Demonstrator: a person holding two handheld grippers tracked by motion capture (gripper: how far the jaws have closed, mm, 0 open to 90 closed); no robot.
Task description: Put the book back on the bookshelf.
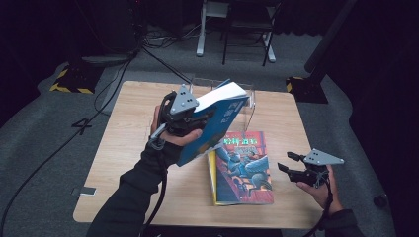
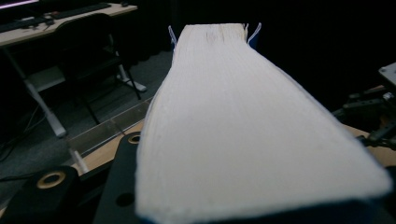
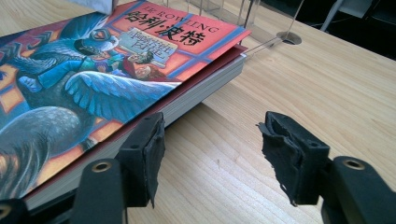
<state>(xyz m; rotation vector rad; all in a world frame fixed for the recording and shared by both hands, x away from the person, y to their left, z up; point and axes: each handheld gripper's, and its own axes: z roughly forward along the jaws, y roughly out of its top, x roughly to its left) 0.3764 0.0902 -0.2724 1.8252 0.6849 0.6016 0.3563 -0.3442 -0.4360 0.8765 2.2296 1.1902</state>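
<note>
the left tool [image 1: 190, 118] grips a blue book [image 1: 217, 123], tilted above the table [image 1: 128, 148]. the right tool [image 1: 291, 165] is open beside a red book [image 1: 244, 168] lying flat.

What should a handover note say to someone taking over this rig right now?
Left gripper: shut on the blue book, held tilted above the table in front of the clear stand.
Right gripper: open, holding nothing, low beside the illustrated book.
Done: blue book lifted.
Left, probably: set it in the stand, then pick up the illustrated book, which lies flat on the table.
</note>
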